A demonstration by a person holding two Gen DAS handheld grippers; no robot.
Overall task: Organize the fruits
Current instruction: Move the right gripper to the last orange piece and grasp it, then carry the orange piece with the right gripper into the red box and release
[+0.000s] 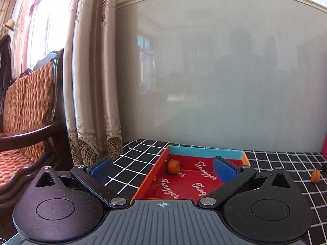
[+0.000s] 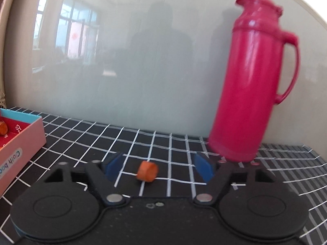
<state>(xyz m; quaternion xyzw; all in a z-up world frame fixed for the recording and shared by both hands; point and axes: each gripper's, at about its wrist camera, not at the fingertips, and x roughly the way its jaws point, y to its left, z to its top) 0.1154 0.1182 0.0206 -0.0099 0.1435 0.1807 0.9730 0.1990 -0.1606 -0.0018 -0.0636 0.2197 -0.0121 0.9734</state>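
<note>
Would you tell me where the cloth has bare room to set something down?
Bare cloth lies between the box and the red flask, apart from one orange piece between the right gripper's open fingers.

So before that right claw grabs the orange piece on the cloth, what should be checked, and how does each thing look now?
1. Orange piece on the cloth sits between the right gripper pads: ok.
2. Pads not yet pressing it, jaws apart: ok.
3. Red thermos stands clear of the right-hand pad: cannot tell, they look close.
4. Box has room; one orange piece in the box lies inside: ok.
5. Left gripper open and holding nothing: ok.
</note>
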